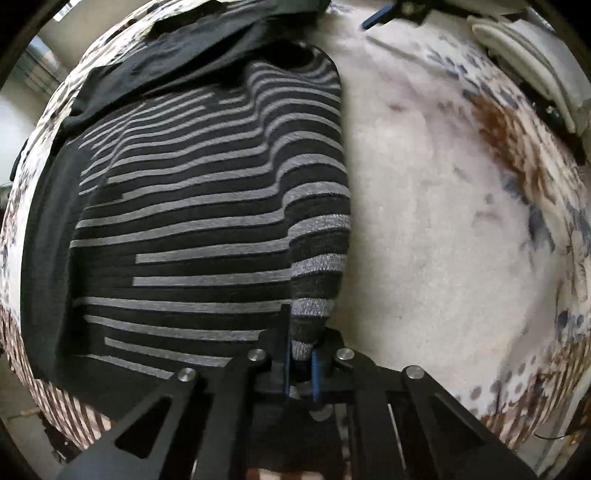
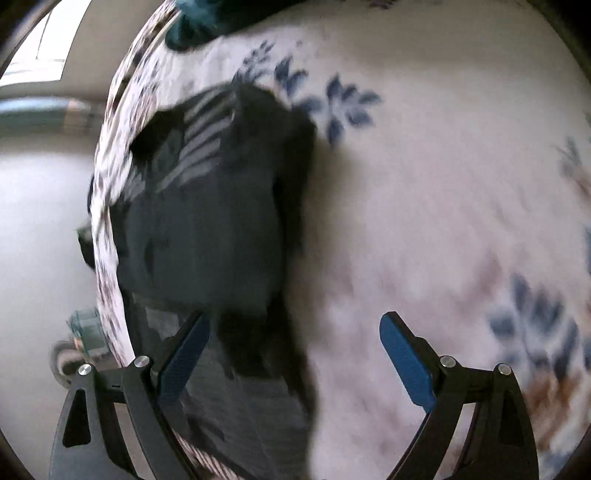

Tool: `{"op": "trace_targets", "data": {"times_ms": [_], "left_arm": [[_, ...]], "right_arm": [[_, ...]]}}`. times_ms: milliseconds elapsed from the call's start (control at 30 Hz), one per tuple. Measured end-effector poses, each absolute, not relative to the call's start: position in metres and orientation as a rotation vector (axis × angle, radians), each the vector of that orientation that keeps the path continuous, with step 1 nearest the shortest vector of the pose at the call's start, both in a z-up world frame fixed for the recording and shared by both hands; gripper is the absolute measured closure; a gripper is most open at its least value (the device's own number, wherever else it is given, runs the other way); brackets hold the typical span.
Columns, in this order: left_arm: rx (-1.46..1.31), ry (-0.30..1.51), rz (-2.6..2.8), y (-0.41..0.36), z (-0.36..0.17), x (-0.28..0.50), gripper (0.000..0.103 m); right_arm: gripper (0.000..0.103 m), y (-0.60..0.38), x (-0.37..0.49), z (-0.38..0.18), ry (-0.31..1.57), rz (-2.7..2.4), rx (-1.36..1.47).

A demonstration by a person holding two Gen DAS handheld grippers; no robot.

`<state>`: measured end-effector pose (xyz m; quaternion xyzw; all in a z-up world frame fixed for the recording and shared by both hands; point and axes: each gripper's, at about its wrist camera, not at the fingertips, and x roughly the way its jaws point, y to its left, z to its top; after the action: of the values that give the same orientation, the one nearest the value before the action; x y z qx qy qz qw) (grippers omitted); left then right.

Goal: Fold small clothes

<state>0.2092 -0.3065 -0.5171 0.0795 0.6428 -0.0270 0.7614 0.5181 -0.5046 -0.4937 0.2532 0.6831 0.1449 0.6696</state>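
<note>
A black sweater with grey stripes (image 1: 192, 206) lies on a white flowered bedspread (image 1: 443, 184). Its striped sleeve (image 1: 317, 258) is folded along the right edge of the body. My left gripper (image 1: 300, 363) is shut on the sleeve's cuff, low over the bed. In the right wrist view the sweater (image 2: 207, 221) is blurred and dark, left of centre. My right gripper (image 2: 295, 354) is open and empty, with its left finger over the sweater's near edge and its right finger (image 2: 404, 362) over bare bedspread (image 2: 443, 184).
My right gripper's blue finger tip (image 1: 376, 17) shows at the top of the left wrist view. A white pillow (image 1: 517, 48) lies at the top right. A dark teal item (image 2: 207, 22) lies at the bed's far end. The bed's edge and the floor (image 2: 40, 221) are to the left.
</note>
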Motion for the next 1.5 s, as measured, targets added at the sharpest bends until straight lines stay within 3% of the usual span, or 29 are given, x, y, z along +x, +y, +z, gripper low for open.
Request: {"op": "trace_targets", "data": {"times_ms": [167,233,267,300,467,667,967,1367,1433,1500], "left_arm": [[0.156,1.385,-0.072,-0.291,-0.505,0.214,0.098],[0.150,1.380,-0.070,-0.289,-0.499,0.216,0.098],[0.141,1.377,-0.068,-0.285,-0.495,0.219,0.098],[0.130,1.377,-0.067,-0.284,-0.492,0.218,0.098],[0.070,1.362,-0.046,-0.280,-0.467,0.216,0.098],[-0.041,1.308,0.020,-0.220,-0.419,0.209,0.098],[-0.302,1.257,0.183,-0.084,-0.397,0.207,0.098],[-0.454,1.351,0.269,0.068,-0.485,0.210,0.098],[-0.483,1.365,0.264,0.078,-0.493,0.208,0.097],[-0.539,1.387,0.230,0.089,-0.500,0.204,0.095]], "right_arm": [[0.011,-0.488,0.558,-0.529,1.519,0.303,0.696],[0.044,-0.478,0.564,-0.530,1.479,0.327,0.723],[0.080,-0.474,0.565,-0.531,1.485,0.333,0.718],[0.083,-0.470,0.565,-0.528,1.476,0.325,0.721],[0.087,-0.455,0.561,-0.492,1.423,0.320,0.666],[0.088,-0.417,0.566,-0.421,1.407,0.304,0.503],[0.088,-0.251,0.588,-0.354,1.436,0.307,0.282],[0.088,-0.005,0.610,-0.464,1.560,0.199,0.048],[0.086,0.010,0.612,-0.479,1.599,0.168,0.063],[0.075,0.019,0.613,-0.482,1.622,0.188,0.156]]}}
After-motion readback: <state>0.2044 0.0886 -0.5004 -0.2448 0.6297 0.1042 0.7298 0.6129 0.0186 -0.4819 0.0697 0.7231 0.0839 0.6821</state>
